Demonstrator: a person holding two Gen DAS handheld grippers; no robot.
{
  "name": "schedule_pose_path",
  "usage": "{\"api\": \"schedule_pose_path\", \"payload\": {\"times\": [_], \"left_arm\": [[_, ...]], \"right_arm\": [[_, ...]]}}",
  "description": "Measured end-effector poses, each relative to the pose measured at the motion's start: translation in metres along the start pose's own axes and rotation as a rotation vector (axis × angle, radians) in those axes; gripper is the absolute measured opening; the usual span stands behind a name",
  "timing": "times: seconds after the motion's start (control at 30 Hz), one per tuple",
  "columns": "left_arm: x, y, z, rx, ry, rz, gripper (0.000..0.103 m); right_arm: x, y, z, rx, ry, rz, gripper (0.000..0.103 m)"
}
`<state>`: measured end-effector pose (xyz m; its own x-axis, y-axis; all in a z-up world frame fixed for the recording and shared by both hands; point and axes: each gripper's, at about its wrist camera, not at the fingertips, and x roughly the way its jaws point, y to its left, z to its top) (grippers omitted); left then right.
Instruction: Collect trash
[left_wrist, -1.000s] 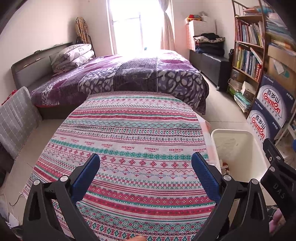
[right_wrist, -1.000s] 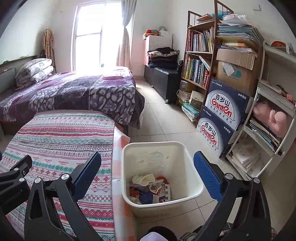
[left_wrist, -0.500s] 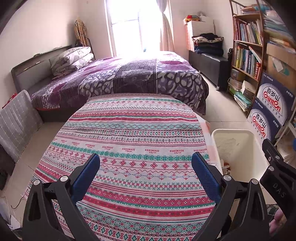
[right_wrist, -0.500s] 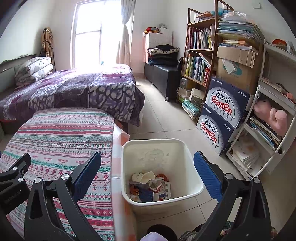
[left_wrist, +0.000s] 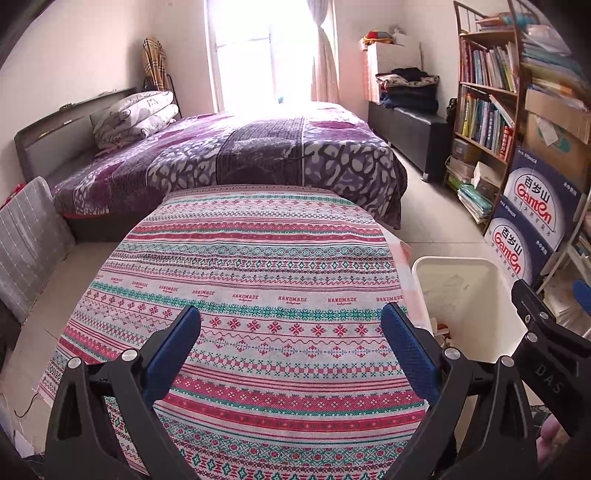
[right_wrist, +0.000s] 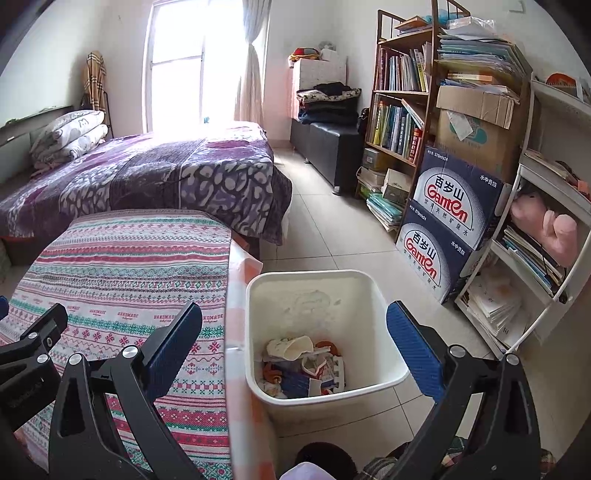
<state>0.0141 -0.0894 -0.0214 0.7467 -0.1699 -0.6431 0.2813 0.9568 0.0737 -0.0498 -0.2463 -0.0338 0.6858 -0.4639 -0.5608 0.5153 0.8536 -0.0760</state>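
Note:
A white plastic bin (right_wrist: 325, 291) stands on the tiled floor at the table's right side, holding crumpled wrappers and a paper cup (right_wrist: 301, 363). My right gripper (right_wrist: 293, 345) hangs open above the bin with nothing between its blue pads. In the left wrist view the same bin (left_wrist: 458, 291) shows at the right. My left gripper (left_wrist: 290, 347) is open over the patterned tablecloth (left_wrist: 255, 280), empty. No loose trash shows on the cloth.
A purple-covered bed (left_wrist: 236, 151) lies beyond the table. Bookshelves (right_wrist: 402, 107) and stacked Ganten water boxes (right_wrist: 447, 221) line the right wall. A white shelf unit (right_wrist: 535, 240) stands at the far right. A grey cushion (left_wrist: 29, 236) leans at the left.
Both views have shifted very slightly; the grippers stay open and hold nothing. The bin's contents look the same.

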Motion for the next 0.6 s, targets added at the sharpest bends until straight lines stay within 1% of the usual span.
{"api": "schedule_pose_path", "payload": {"times": [0.6], "left_arm": [[-0.001,-0.0009,0.0016,0.001,0.0,-0.006,0.095]], "right_arm": [[0.0002,-0.0011,0.0006,0.0,0.0,0.0,0.096]]}}
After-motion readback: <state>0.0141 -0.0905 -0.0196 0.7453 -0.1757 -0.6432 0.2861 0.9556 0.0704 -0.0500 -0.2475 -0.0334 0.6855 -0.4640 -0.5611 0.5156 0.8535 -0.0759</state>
